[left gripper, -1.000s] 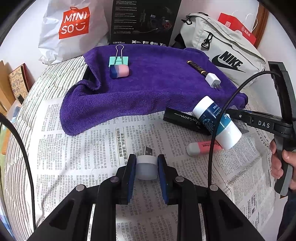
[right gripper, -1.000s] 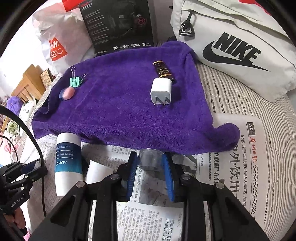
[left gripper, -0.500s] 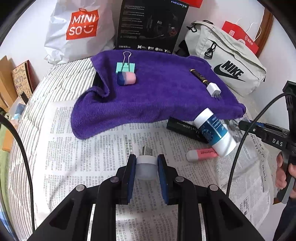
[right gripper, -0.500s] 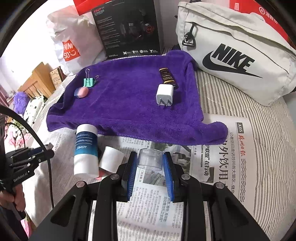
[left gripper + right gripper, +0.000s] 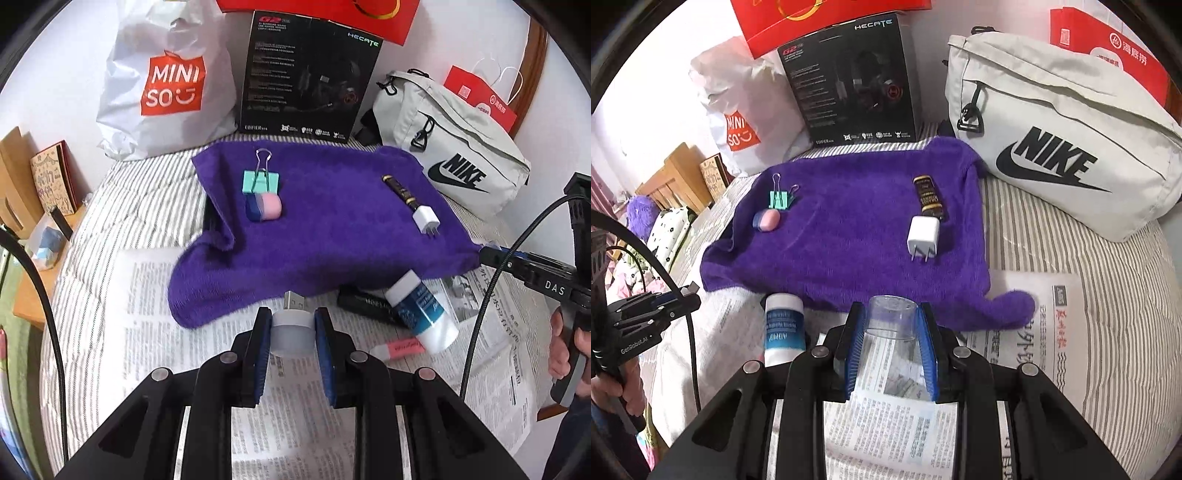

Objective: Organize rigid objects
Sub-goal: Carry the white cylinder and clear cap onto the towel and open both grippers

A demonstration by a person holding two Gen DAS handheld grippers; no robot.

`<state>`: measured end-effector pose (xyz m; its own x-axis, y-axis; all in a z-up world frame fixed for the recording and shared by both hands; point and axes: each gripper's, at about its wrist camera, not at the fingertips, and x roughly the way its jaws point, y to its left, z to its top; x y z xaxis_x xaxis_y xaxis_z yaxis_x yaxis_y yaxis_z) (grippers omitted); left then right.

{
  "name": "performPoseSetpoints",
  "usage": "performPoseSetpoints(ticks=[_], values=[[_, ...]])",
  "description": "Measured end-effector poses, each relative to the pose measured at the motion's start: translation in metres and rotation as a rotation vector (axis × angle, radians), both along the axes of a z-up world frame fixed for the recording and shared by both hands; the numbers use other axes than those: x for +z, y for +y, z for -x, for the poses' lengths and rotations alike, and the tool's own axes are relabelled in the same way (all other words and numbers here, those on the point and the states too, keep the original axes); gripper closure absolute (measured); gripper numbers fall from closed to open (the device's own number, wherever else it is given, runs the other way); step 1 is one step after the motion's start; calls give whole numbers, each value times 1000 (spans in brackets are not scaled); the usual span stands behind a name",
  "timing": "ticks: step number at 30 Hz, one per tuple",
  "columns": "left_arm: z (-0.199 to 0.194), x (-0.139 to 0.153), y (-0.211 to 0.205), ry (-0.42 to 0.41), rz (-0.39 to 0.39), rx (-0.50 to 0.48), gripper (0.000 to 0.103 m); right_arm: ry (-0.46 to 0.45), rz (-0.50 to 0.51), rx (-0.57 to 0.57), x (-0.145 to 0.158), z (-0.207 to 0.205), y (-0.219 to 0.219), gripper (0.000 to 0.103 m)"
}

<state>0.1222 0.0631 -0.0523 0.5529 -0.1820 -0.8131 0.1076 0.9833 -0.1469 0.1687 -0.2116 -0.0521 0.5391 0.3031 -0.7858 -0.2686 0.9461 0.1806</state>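
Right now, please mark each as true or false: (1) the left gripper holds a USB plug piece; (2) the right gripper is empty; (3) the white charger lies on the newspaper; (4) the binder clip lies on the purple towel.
1. True: the left gripper is shut on the USB piece.
2. False: the right gripper is shut on a clear cap.
3. False: the charger lies on the towel.
4. True: the clip is on the towel, beside the pink-and-blue eraser.
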Motion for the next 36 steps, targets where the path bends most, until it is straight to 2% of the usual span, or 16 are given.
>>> performPoseSetpoints(ticks=[3,14,26,36], values=[[-6,3,2,-5,0,1,80,1,16,-2,-2,-13,1,74],[-25,1,10,2,22,11,80,90,66,-4,-31,-60,7,74],[-50,-5,14,11,35,5,80,156,99,26,-53,-76,22,74],[-75,-18,15,33,34,17,80,157,96,62,-52,-75,18,73]])
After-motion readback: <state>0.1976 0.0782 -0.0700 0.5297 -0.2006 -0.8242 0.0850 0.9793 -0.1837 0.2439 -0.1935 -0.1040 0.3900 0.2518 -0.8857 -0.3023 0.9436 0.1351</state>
